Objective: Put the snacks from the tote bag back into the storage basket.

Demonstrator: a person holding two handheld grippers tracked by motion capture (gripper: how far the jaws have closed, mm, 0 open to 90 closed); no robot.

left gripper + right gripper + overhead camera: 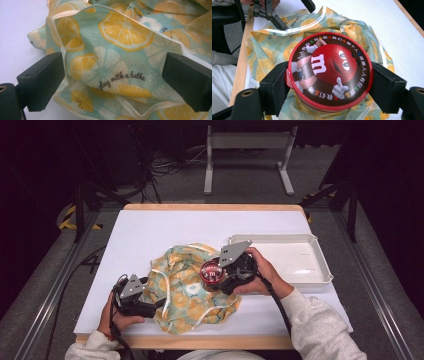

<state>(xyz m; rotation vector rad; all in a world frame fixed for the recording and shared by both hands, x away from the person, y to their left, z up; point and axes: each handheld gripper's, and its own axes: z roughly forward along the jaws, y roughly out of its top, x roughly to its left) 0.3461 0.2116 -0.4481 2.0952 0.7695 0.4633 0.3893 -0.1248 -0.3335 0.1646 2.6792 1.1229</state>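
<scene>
A white tray [320,252] sits on the white table [150,227], seemingly empty.

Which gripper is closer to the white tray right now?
The right. The right gripper, shut on the red candy tin, sits just beside the white tray at its near left corner. The left gripper is across the lemon-print bag, at its far edge.

grippers: 2 | lemon-print bag [187,287]: 1 | red round tin [210,272]: 1 | white tray [320,265]: 1
</scene>
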